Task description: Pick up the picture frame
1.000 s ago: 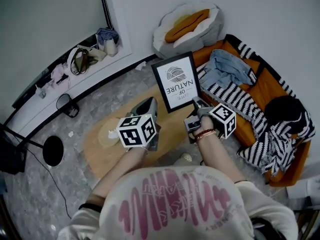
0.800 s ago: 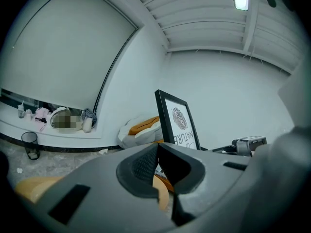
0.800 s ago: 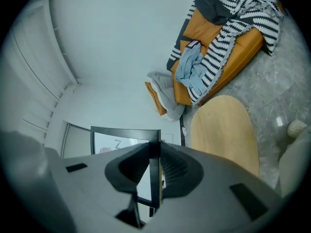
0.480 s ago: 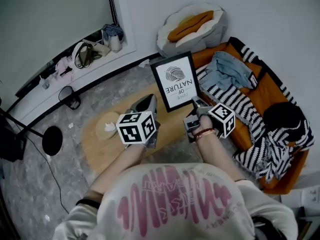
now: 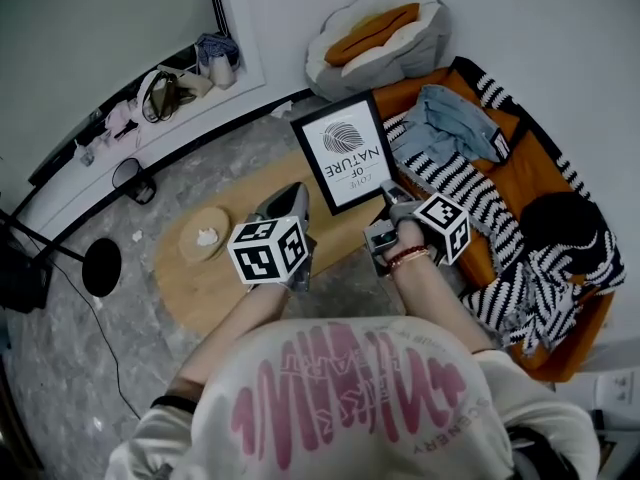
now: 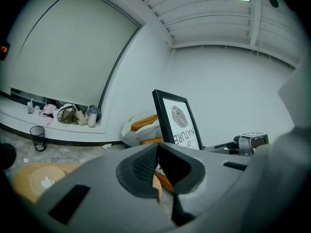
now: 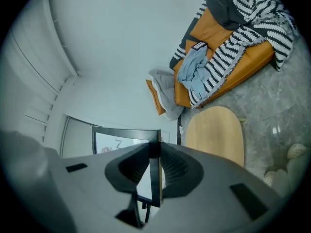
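Observation:
The black picture frame (image 5: 342,154), with a white fingerprint print, hangs upright above the far end of the wooden table (image 5: 210,283). My right gripper (image 5: 386,194) is shut on its lower right edge. In the right gripper view the thin black edge of the frame (image 7: 154,176) runs straight between the ribbed pads. My left gripper (image 5: 296,190) is level beside the frame's lower left corner, shut with nothing in it. In the left gripper view its tips (image 6: 158,147) meet and the frame (image 6: 178,123) stands just beyond them, apart.
A round plate (image 5: 204,234) with a crumpled tissue lies on the table's left end. An orange sofa (image 5: 525,183) with striped blankets and jeans (image 5: 452,124) stands at the right. A cushion bed (image 5: 375,40) lies against the far wall. A small bin (image 5: 130,180) is by the window ledge.
Both grippers and the frame have shifted a little up and left in the head view, moving together. The right gripper's hold on the frame is unchanged.

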